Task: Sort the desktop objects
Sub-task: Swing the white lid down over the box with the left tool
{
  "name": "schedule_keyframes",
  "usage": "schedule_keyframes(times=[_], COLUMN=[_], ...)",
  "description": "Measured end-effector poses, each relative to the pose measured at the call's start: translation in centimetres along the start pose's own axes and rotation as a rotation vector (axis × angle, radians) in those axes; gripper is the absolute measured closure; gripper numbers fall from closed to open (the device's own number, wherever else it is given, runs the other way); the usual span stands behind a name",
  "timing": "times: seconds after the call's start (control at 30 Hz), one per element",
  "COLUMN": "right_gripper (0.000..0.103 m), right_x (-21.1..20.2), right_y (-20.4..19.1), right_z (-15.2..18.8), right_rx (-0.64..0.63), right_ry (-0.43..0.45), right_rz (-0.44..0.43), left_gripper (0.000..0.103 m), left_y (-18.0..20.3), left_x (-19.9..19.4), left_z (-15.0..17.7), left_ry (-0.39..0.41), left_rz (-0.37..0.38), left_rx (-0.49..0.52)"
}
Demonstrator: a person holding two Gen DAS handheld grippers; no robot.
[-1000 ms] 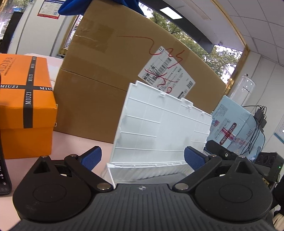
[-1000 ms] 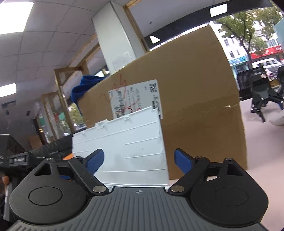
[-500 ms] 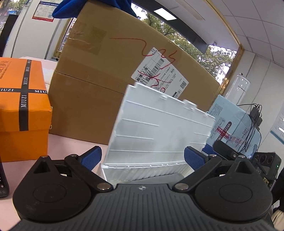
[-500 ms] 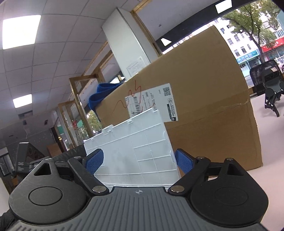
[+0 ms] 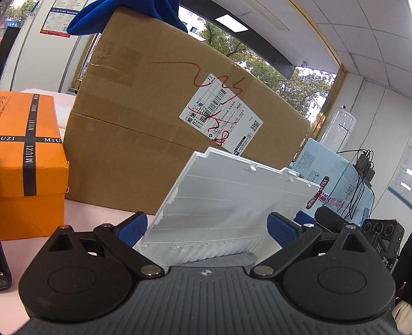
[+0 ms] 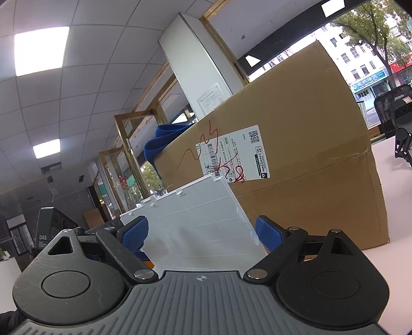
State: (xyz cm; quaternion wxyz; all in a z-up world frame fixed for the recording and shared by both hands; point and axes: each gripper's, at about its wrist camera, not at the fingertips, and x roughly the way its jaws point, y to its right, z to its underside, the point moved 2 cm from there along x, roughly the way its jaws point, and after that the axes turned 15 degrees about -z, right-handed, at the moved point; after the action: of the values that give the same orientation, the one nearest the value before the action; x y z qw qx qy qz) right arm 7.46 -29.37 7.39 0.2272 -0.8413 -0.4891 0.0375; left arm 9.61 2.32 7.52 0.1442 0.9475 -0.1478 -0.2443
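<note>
Pale pink tabletop (image 5: 85,214) carried a big cardboard box (image 5: 144,123) with a scribbled shipping label (image 5: 221,117) and a blue cloth (image 5: 108,15) draped on top; an orange box (image 5: 28,165) stood to its left in the left wrist view, a light blue box (image 5: 332,180) to its right.

Left tongs (image 5: 207,228) were spread wide, their blue pads (image 5: 134,228) flanking the near end of a white ribbed plastic tray (image 5: 231,201). Whether the pads touched it could not be told; the tray seemed to rest on the body of the tool between them. Right tongs (image 6: 199,233) were likewise spread wide, pads (image 6: 267,233) either side of the same tray (image 6: 195,219).

Compared with one second before, the tray had tipped back: it had stood nearly upright and now leaned away from both cameras, its top edge lower against the label in the left wrist view. The right wrist view had swung up toward the ceiling.

The tray's long axis ran from one tool to the other, roughly parallel to the cardboard box face, with its notched edge pointing up and away towards that box.
</note>
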Motion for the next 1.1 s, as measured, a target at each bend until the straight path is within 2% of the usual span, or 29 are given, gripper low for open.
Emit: schedule_keyframes(times=[0.23, 0.47, 0.67, 0.8, 0.97, 1.1], right_gripper=[0.011, 0.011, 0.011, 0.011, 0.011, 0.011], right_x=[-0.6, -1.2, -2.2, -2.2, -2.7, -2.9], right_y=[-1.0, -2.0, -2.9, -3.3, -4.1, -4.5], right_z=[0.1, 0.5, 0.9, 1.3, 1.9, 2.3], right_rx=[0.008, 0.004, 0.01, 0.008, -0.002, 0.01], right_ry=[0.0, 0.01, 0.013, -0.002, -0.009, -0.03], right_rz=[-0.03, -0.009, 0.005, 0.025, 0.034, 0.029], left_gripper=[0.003, 0.002, 0.002, 0.002, 0.001, 0.001], left_y=[0.7, 3.0, 4.4, 5.1, 5.4, 5.4], left_x=[-1.2, -2.9, -3.5, -4.0, -5.0, -5.3], left_z=[0.1, 1.4, 2.7, 3.6, 4.3, 4.9], left_ry=[0.02, 0.091, 0.113, 0.108, 0.078, -0.007], left_rz=[0.004, -0.083, -0.164, -0.211, -0.223, -0.222], left_rx=[0.011, 0.133, 0.217, 0.279, 0.298, 0.279])
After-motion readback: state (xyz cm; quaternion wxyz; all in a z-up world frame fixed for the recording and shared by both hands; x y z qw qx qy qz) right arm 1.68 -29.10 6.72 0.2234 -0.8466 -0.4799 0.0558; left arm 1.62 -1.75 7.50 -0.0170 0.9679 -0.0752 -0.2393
